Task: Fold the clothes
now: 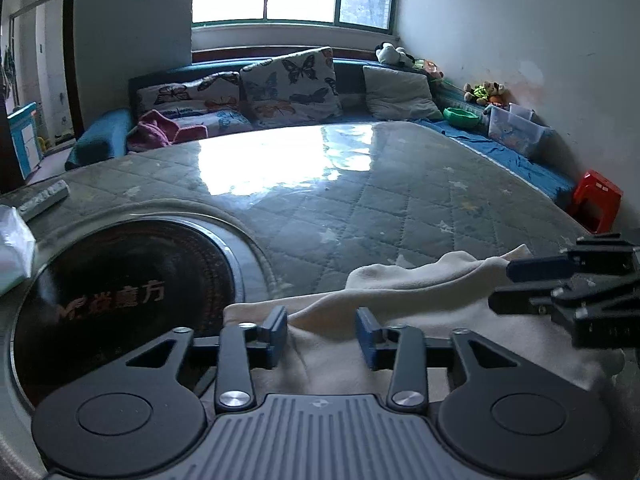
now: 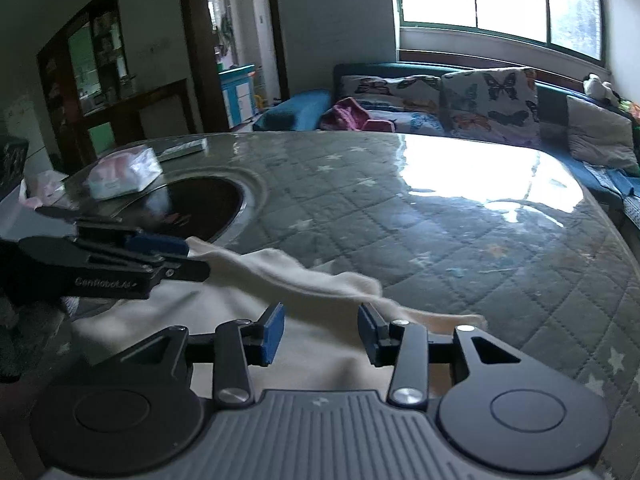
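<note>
A cream garment [image 1: 400, 292] lies crumpled on the near edge of a quilt-covered table under clear plastic [image 1: 360, 200]. My left gripper [image 1: 321, 336] hovers over the cloth's left part. Its blue pads [image 1: 274, 336] stand apart and open, and the fabric lies below the gap, not pinched. In the right wrist view the garment [image 2: 304, 276] shows a raised fold running left to right. My right gripper [image 2: 320, 334] is open above that cloth, with nothing pressed between its pads. Each gripper shows in the other's view: the right one [image 1: 516, 280] at the right edge, the left one [image 2: 180, 256] at the left edge.
A round black hotplate [image 1: 120, 300] is set into the table to the left of the garment. A remote [image 1: 44, 198] and a tissue pack [image 2: 124, 172] lie beyond it. A sofa with butterfly cushions [image 1: 288, 84] runs behind the table. A red stool [image 1: 596, 200] stands at the right.
</note>
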`<state>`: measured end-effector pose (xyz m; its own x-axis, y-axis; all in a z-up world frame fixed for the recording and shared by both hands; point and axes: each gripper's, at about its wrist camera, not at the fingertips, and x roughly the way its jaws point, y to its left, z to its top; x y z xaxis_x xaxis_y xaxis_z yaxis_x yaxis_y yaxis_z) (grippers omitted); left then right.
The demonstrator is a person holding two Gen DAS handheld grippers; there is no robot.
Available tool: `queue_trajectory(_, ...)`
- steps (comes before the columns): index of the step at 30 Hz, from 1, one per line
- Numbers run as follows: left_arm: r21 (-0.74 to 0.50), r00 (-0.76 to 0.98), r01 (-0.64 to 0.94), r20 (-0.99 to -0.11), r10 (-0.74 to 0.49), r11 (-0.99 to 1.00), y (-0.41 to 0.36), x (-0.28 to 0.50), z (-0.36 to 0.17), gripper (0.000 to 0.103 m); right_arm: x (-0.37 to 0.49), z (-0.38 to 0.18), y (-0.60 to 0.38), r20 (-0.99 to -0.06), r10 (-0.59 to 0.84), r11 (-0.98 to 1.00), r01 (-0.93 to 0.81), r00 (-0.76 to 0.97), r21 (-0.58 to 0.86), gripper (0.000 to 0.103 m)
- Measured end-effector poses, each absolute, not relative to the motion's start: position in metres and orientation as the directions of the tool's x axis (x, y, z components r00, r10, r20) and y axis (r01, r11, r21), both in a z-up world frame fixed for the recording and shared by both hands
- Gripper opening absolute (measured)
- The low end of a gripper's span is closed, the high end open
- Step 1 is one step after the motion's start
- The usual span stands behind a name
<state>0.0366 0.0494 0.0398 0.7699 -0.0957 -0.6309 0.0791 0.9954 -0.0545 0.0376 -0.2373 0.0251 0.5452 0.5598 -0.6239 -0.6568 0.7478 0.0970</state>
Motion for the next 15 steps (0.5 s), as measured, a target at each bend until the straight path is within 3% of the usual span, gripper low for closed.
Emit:
queue_trajectory(6, -0.054, 0.773, 0.041, -0.631, -0.066, 0.998, 0.058, 0.025, 0.042, 0.049, 0.012, 0.028, -0.221, -0.633, 0.582, 0.697, -0.715, 0.511, 0.063, 0.043)
queue_trajectory(9, -0.054, 0.772, 0.024, -0.633, -0.053, 0.998, 0.063, 0.019, 0.041, 0.053, 0.001, 0.03, -0.213, -0.636, 0.594, 0.668, -0.743, 0.493, 0.047, 0.052)
queue_trajectory(15, -0.06, 0.766, -0.016, -0.642, -0.027, 0.998, 0.074, 0.008, 0.038, 0.058, -0.02, 0.031, -0.192, -0.646, 0.611, 0.602, -0.799, 0.457, 0.004, 0.056)
